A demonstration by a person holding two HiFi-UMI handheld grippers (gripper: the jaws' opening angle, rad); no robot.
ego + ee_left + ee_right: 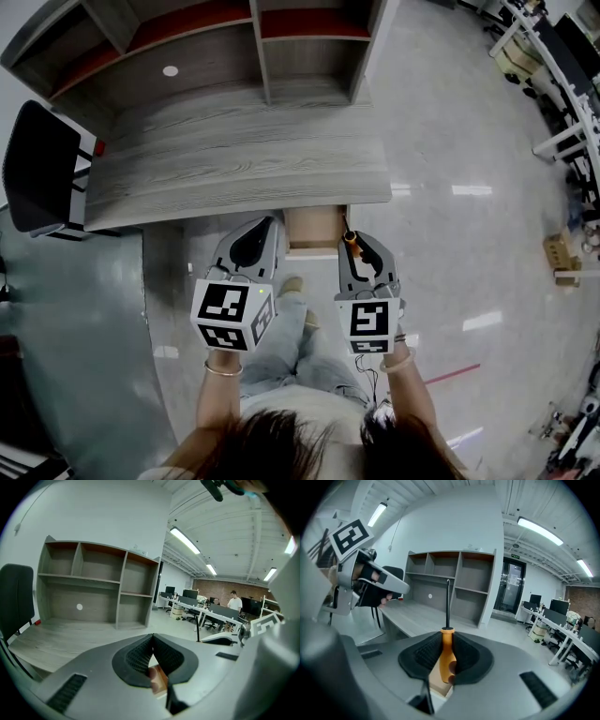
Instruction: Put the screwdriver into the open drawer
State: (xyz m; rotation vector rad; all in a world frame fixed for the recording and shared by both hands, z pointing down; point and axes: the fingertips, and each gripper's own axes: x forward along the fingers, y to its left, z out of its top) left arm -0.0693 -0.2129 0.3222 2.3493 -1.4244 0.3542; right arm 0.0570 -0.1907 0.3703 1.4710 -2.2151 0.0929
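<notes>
The screwdriver [447, 656] has an orange handle and a thin black shaft that points up and away. My right gripper [447, 637] is shut on the handle. From above, the right gripper [362, 247] holds the screwdriver [352, 241] just off the right front corner of the open drawer [314, 228], a light wooden box pulled out from under the grey desk [234, 169]. My left gripper [270, 225] hovers at the drawer's left side. Its pads [140, 656] meet with nothing between them, and the drawer's wood [160, 682] shows beneath.
A grey shelf unit [253, 37] stands along the back of the desk. A black chair [42, 169] sits at the desk's left end. Office desks [562, 84] and a cardboard box [561, 251] lie far right. The person's legs [291, 337] are below the drawer.
</notes>
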